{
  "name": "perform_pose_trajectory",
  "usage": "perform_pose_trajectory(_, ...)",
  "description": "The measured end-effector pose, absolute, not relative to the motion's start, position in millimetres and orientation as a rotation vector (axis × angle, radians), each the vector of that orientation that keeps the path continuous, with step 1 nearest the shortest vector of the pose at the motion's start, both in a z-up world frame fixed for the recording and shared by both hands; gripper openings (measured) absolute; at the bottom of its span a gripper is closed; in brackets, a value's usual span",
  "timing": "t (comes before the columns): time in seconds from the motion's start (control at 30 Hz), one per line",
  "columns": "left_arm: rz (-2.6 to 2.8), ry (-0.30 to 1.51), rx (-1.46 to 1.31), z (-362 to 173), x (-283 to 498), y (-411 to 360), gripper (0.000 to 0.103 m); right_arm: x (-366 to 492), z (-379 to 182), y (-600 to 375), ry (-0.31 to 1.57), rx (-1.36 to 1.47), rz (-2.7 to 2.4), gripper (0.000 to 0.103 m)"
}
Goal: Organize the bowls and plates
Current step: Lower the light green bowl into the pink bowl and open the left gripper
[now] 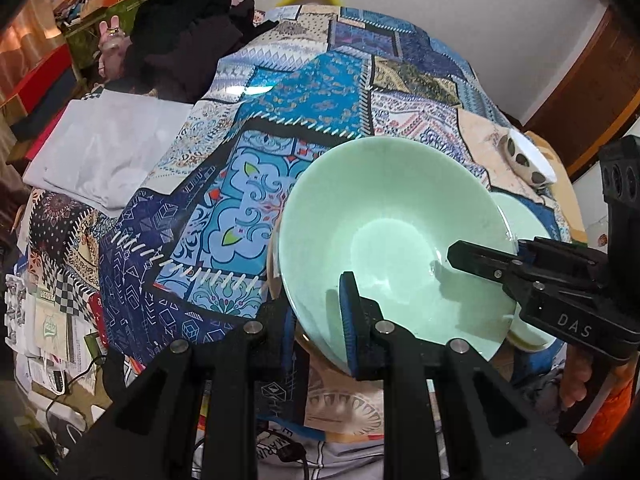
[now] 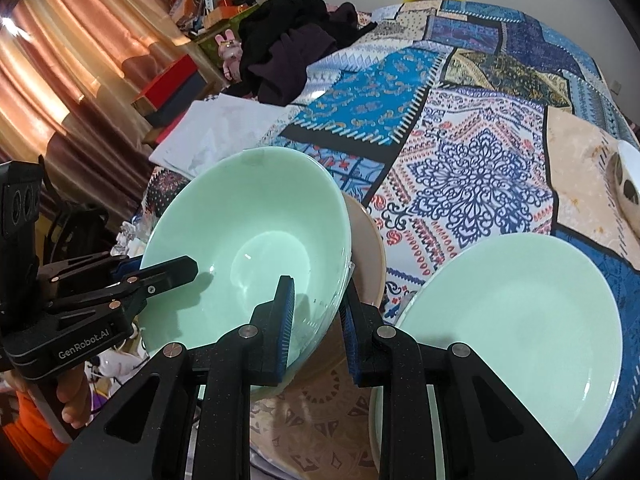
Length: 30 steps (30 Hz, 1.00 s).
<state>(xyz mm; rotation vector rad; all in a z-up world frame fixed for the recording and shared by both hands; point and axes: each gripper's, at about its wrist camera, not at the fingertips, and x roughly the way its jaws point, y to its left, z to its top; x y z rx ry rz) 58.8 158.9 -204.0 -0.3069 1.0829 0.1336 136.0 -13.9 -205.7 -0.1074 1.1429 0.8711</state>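
Both grippers are clamping the rim of the green bowl (image 2: 248,248), tilted above the quilt (image 1: 280,92): the left gripper (image 1: 320,320) on one side, the right gripper (image 2: 316,320) on the opposite side, just beside the green plate (image 2: 520,328). A tan dish (image 2: 370,248) is sitting right behind the bowl. Glazed rims are slippery; uneven pulling is risking a slip, or a knock against either dish.

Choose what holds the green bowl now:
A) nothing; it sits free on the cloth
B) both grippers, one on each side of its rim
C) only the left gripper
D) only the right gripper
B: the left gripper and right gripper each clamp the green bowl rim.
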Motion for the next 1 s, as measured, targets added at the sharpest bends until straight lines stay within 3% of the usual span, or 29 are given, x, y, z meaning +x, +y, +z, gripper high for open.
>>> perform_pose_trajectory(1.0, 0.134, 1.126, -0.245, -223.6, 69.5, 151.4, 0.021, 143.3, -196.8, -34.7, 1.090, -0.095, 0.857, 0.024)
